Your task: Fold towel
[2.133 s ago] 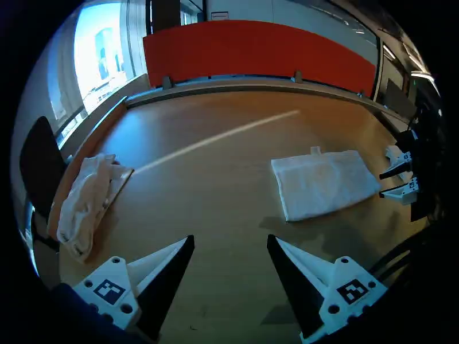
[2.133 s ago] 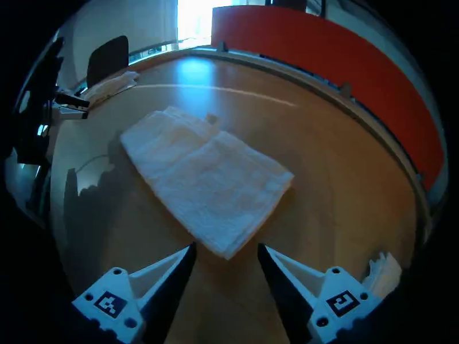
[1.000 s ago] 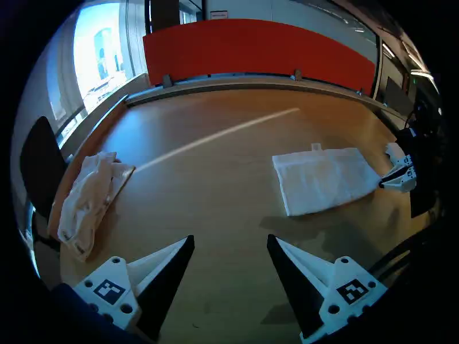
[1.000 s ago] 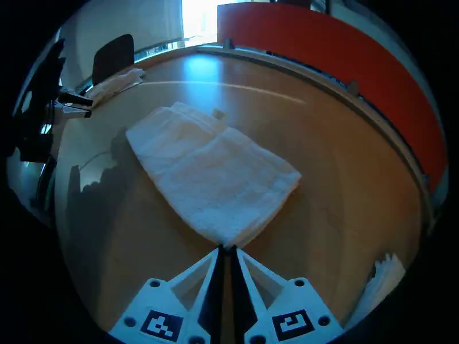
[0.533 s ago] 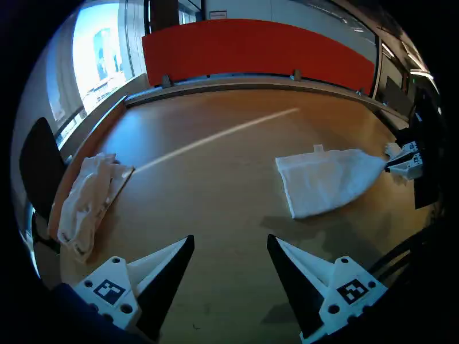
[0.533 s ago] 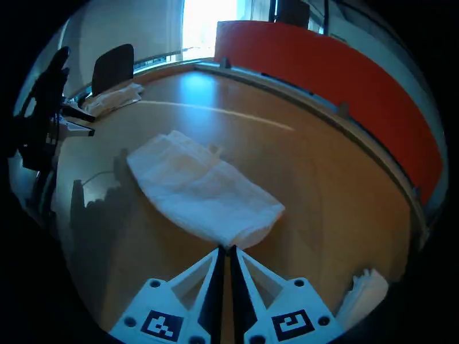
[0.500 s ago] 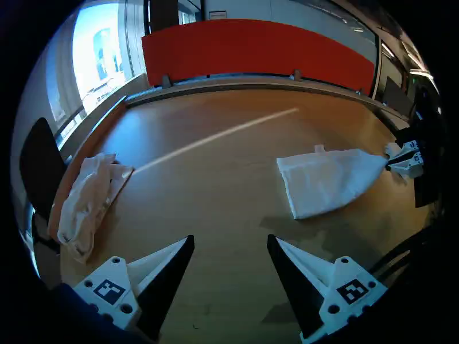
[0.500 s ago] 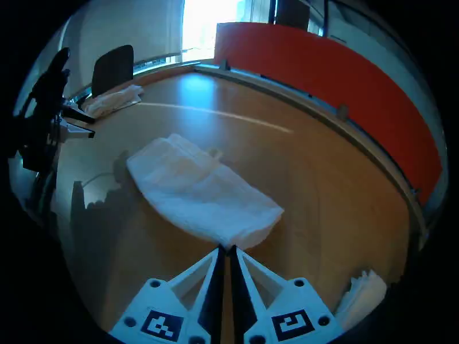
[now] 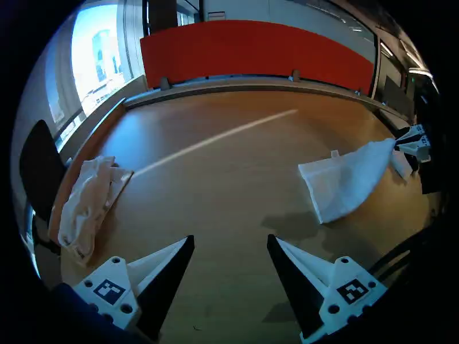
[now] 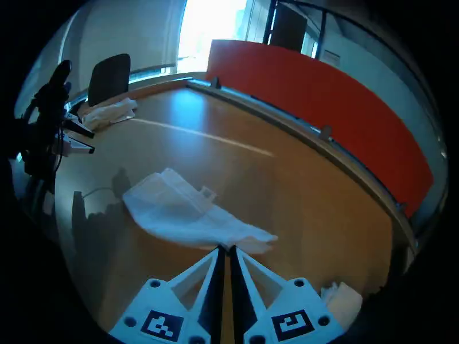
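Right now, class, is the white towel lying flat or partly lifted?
Partly lifted: the right gripper pinches one corner of the white towel up; its far end rests on the wooden table.

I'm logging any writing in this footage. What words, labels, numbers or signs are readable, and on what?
No text reads clearly.
White wall sign above the red panel: too small and blurred to read.
Square markers on the left gripper: black-and-white patterns, no letters.

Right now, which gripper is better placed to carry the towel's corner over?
Right: the right gripper is shut on a lifted corner of the towel, while the left gripper hangs open, apart from it.
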Motion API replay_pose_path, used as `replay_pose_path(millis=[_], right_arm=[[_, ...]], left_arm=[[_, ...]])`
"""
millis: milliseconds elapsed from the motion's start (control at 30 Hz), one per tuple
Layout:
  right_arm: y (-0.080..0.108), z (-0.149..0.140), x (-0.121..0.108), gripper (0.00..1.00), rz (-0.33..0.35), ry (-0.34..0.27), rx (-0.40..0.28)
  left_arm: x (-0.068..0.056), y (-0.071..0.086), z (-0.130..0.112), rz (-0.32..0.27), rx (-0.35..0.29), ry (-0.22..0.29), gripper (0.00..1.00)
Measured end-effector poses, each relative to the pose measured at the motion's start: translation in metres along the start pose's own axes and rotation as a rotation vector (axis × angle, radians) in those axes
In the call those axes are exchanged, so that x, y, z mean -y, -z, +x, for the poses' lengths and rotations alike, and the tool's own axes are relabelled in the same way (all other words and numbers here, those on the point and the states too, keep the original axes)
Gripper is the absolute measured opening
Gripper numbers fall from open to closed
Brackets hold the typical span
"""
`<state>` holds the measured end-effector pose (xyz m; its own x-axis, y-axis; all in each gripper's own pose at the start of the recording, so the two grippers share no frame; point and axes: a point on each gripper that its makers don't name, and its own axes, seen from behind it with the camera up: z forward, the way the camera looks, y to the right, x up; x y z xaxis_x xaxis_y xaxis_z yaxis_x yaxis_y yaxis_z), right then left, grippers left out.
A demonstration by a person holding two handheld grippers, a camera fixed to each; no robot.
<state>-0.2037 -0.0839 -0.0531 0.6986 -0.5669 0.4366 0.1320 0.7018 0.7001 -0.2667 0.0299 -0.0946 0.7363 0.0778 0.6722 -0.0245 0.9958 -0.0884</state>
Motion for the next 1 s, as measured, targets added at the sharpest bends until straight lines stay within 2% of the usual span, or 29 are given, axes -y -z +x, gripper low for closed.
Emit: replay_pose_path(millis=[500, 1000], right_arm=[[0.029, 0.02, -0.021, 0.07, -0.05, 0.02, -0.042], [0.03, 0.026, -0.01, 0.07, -0.019, 0.051, -0.048]], left_arm=[[-0.006, 0.0, 0.005, -0.007, -0.005, -0.014, 0.94], [-0.01, -0.001, 0.008, -0.009, -0.01, -0.019, 0.94]])
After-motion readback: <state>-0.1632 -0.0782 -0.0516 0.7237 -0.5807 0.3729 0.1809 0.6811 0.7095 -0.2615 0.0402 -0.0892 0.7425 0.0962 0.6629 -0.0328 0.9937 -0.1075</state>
